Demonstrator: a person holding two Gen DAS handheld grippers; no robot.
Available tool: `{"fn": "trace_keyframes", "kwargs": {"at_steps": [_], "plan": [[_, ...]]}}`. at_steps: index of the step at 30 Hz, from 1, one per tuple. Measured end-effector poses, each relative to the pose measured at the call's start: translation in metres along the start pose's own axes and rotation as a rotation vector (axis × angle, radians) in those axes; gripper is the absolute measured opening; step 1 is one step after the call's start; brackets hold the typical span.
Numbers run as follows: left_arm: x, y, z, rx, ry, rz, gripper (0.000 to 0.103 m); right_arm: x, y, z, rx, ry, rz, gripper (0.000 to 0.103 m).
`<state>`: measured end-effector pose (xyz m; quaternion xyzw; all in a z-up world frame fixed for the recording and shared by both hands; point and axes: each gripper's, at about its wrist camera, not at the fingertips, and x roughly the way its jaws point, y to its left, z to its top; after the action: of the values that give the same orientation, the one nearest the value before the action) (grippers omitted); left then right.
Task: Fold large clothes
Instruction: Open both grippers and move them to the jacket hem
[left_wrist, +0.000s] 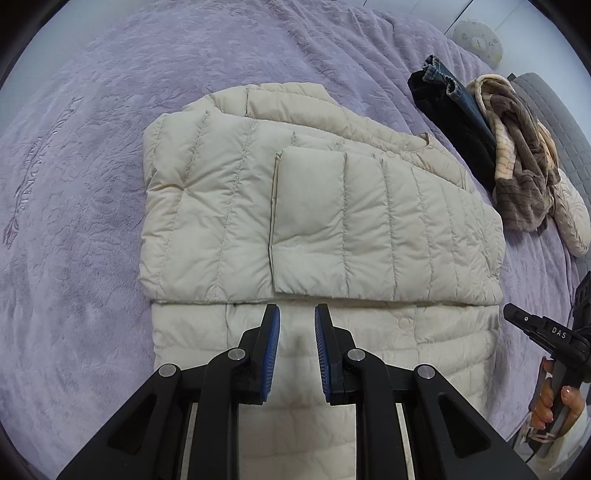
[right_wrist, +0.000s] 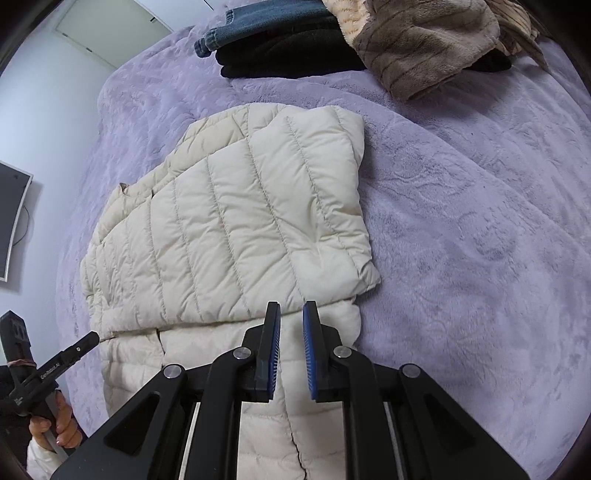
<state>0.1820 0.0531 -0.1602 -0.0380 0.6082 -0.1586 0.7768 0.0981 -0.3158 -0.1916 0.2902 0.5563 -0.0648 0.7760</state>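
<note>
Both tools, left (left_wrist: 297, 314) and right (right_wrist: 291, 310), hover narrowly parted, seemingly empty, over the folded jacket (left_wrist: 314, 214).

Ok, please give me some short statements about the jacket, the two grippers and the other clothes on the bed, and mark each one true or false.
1. The cream quilted jacket lies on a purple blanket. True.
2. The left gripper is clamped on the jacket. False: its jaws stand apart with nothing between them.
3. The right gripper is open. True.
4. The jacket lies fully spread, sleeves out. False: a sleeve is folded across the body.
5. The jeans lie on top of the jacket. False: they lie apart from it, beside a brown fleece garment.
</note>
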Motion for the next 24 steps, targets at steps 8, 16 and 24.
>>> {"fn": "trace_keyframes", "kwargs": {"at_steps": [8, 16, 24], "plan": [[-0.027, 0.001, -0.026, 0.015, 0.025, 0.053, 0.022, -0.025, 0.017, -0.031, -0.012, 0.014, 0.012, 0.057], [-0.057, 0.007, -0.048, 0.027, -0.032, 0.116, 0.099, -0.048, 0.035, -0.05, -0.033, 0.018, 0.018, 0.065], [-0.074, 0.016, -0.067, 0.027, -0.01, 0.115, 0.1, -0.067, 0.047, -0.07, -0.043, 0.02, 0.03, 0.08]]}}
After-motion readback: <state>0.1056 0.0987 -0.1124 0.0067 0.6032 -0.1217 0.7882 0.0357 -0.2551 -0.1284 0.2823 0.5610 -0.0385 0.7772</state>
